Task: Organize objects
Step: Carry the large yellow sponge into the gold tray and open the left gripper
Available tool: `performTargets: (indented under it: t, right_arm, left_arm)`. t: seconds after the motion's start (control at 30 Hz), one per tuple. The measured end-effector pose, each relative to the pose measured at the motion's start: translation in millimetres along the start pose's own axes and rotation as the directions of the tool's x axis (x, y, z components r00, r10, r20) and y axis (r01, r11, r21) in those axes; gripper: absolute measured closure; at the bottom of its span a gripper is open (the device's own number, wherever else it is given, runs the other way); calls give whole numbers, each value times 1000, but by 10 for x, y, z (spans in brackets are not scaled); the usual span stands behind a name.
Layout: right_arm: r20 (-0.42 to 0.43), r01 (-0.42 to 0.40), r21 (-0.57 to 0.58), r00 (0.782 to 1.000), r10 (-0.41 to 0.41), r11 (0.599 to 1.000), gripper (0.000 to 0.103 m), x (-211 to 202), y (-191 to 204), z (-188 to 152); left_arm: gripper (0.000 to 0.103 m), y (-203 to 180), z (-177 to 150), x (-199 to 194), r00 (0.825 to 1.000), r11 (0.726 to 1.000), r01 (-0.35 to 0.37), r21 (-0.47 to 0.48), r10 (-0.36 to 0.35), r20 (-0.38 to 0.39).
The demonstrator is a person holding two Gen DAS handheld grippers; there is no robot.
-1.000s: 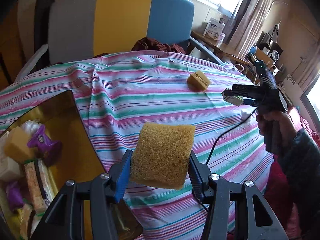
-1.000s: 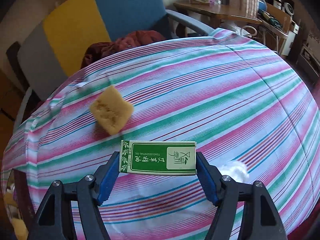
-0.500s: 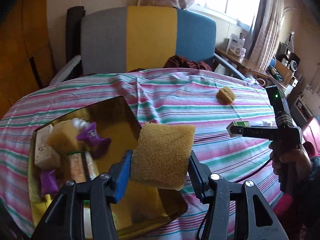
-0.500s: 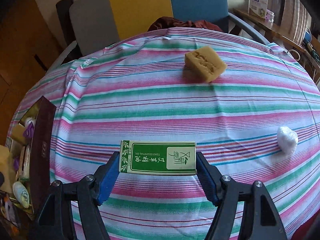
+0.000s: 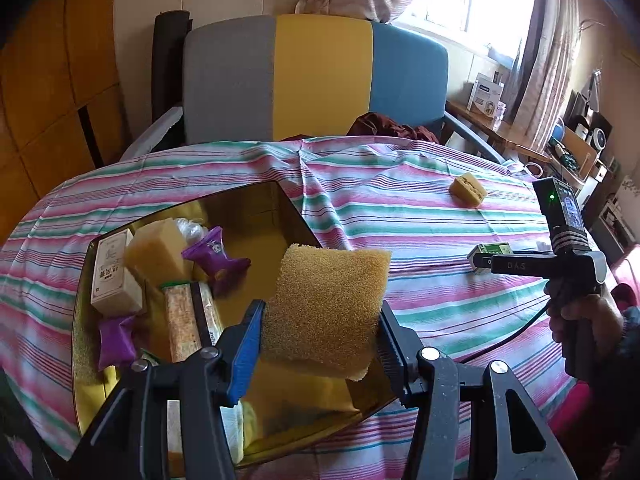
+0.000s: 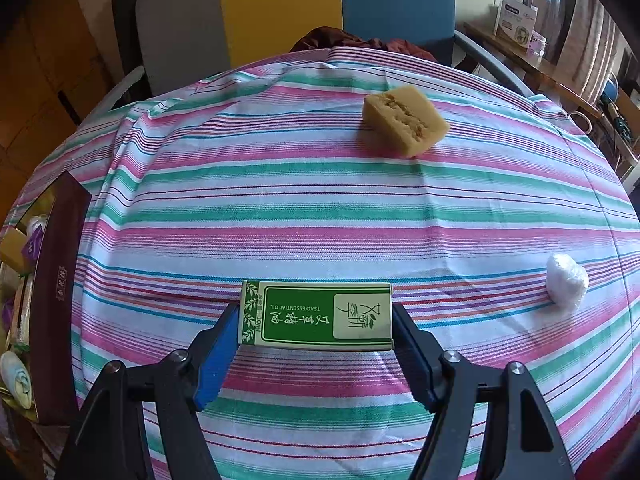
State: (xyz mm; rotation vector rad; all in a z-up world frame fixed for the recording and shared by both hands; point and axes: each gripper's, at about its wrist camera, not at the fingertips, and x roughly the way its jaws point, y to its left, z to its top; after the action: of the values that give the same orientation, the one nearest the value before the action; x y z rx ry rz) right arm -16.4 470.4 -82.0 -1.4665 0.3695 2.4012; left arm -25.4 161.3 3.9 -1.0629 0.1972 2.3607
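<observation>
My left gripper (image 5: pixel 320 328) is shut on a yellow sponge (image 5: pixel 326 308) and holds it above the right part of a gold-lined box (image 5: pixel 276 216). The box holds several items: a cream carton (image 5: pixel 114 276), a yellow block (image 5: pixel 158 246), purple packets (image 5: pixel 214 254). My right gripper (image 6: pixel 316 320) is shut on a green and white essential oil box (image 6: pixel 316 316), held above the striped tablecloth (image 6: pixel 320 200). In the left wrist view it (image 5: pixel 490 256) hovers right of the gold box. A yellow sponge block (image 6: pixel 404 120) and a white wad (image 6: pixel 566 280) lie on the cloth.
A grey, yellow and blue chair (image 5: pixel 316 80) stands behind the table with dark red cloth (image 5: pixel 392 126) on it. A side table with boxes (image 5: pixel 486 96) stands at the back right. The box's dark outer wall (image 6: pixel 60 280) shows at the left in the right wrist view.
The left gripper moved left and back with the sponge, from over the cloth to over the box. The right gripper drew back and turned left with the green box.
</observation>
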Motion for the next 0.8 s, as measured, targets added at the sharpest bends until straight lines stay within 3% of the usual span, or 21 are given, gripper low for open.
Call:
performTargets:
  t: [0.27,0.43,0.7,0.8]
  right_arm:
    - [-18,8,-7,1000,-8,1000,29,36,18,-11]
    - [-22,3,-9,1000,-3,1000,29,41,9,2]
    - [-26,-2,-16,1000,2,1000,29,46,18,3]
    - [-27,-3,-16,1000,3,1000,29,53,16,10]
  left_arm:
    - [49,430,-6,12,999,991,37,-130,-40,-25]
    - [49,969,102,96,992,941,86,-327,-111,-60]
    - [49,1028,456,465,993,946,46,-322,-77,-86]
    - [49,1027,602,680,990,932,51,-359,-94,-105]
